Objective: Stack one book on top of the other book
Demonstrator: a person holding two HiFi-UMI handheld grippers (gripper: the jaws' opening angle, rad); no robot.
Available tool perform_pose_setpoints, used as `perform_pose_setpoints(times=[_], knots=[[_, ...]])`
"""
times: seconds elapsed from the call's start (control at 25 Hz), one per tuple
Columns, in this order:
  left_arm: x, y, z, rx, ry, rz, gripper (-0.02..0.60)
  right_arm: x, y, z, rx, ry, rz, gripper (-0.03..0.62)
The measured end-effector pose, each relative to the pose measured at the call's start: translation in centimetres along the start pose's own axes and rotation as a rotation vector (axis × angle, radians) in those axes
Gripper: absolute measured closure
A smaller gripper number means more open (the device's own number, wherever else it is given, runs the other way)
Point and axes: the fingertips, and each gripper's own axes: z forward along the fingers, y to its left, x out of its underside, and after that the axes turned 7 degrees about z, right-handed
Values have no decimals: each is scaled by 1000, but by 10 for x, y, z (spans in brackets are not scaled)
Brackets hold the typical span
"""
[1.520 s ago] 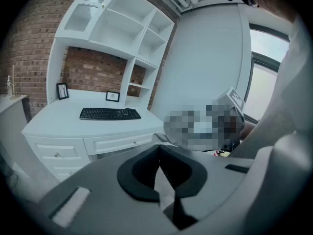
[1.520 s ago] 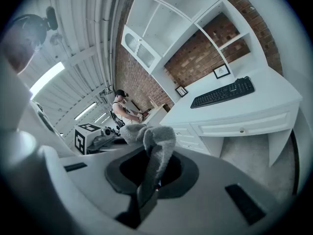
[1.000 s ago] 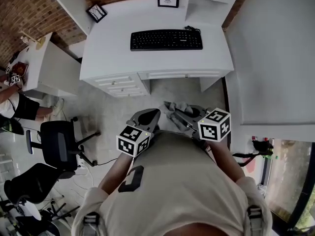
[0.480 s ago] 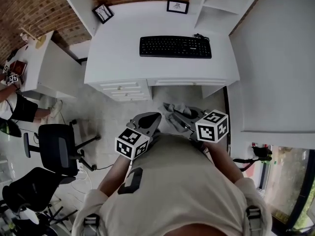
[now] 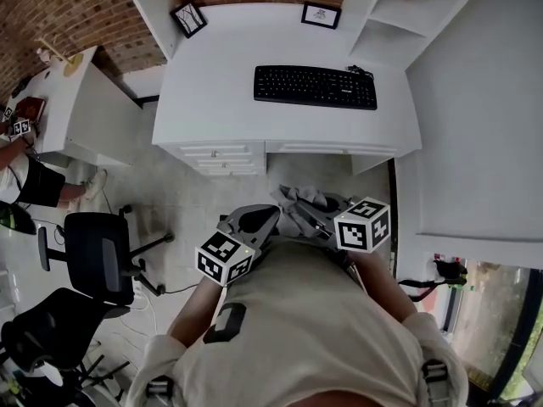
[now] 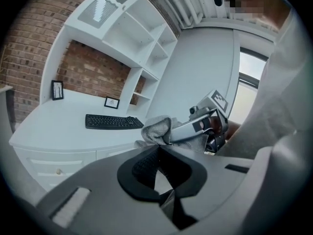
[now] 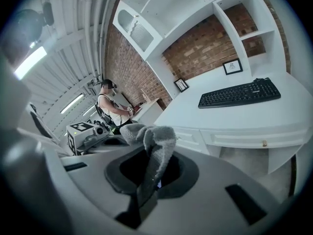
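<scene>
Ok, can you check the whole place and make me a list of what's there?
Surface: white desk, mostly bare.
Job's things: books, nothing seen.
Clutter: keyboard, two frames on the desk.
Grippers: left gripper shut, empty; right gripper shut on a grey cloth.
Cables: short cable behind the keyboard.
Surroundings: brick wall, shelves, chairs, a person at a side table.

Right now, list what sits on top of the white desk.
A black keyboard lies on the white desk, with two small framed pictures standing at its back. No book shows. The drawers below are shut, their contents hidden.
</scene>
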Motion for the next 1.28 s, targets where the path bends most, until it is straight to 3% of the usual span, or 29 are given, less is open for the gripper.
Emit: perform_pose_setpoints(times=[0.28,0.48,0.64,0.88,1.28], knots=[[-3,2,18,60,43,29,578,-10,-13,12,-36,48,9,569],[-16,25,36,-23,47,0,578,-34,-37,12,-56,52,16,569],[-28,36,59,-57,99,-3,578,-56,-59,9,-88,58,27,569],[-54,55,102,-162,111,-35,578,-100,-102,-15,-142,7,81,569],[-83,57,190,-236,180,-53,578,-131,-191,-47,-218,32,138,569]])
